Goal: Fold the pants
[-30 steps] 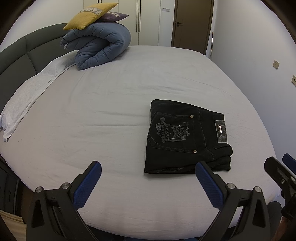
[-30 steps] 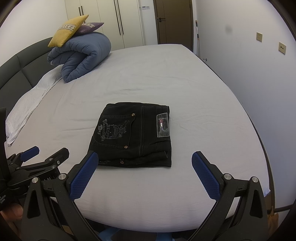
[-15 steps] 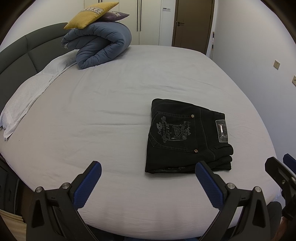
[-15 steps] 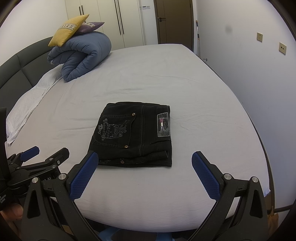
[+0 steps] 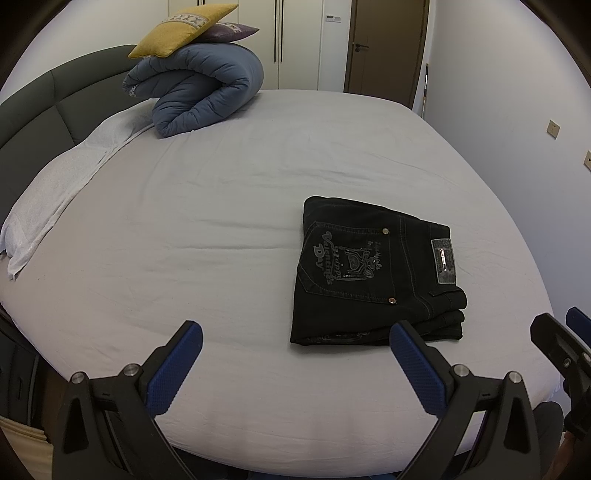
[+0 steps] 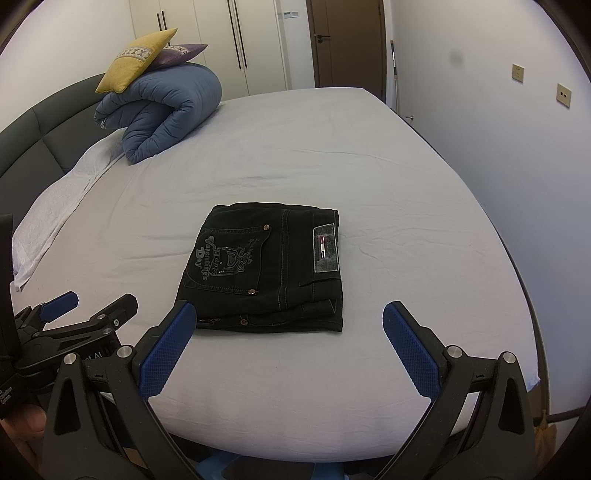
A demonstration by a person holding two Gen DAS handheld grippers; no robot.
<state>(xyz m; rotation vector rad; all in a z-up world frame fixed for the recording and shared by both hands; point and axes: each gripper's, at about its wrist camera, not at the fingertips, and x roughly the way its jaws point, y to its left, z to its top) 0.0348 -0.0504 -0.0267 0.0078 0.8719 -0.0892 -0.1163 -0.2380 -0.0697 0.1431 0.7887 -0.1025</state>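
The left gripper (image 5: 293, 354) stands wide apart with nothing between its blue pads, low in the frame over the near edge of the bed (image 5: 221, 221). The right gripper (image 6: 284, 339) is likewise spread wide and holds nothing. The black pants (image 6: 267, 266), folded into a compact rectangle with the printed back pocket up, lie on the pale sheet just beyond the right gripper, right of centre in the left view (image 5: 373, 273). A rolled blue duvet (image 5: 199, 96) with a yellow cushion (image 5: 181, 29) sits upper left.
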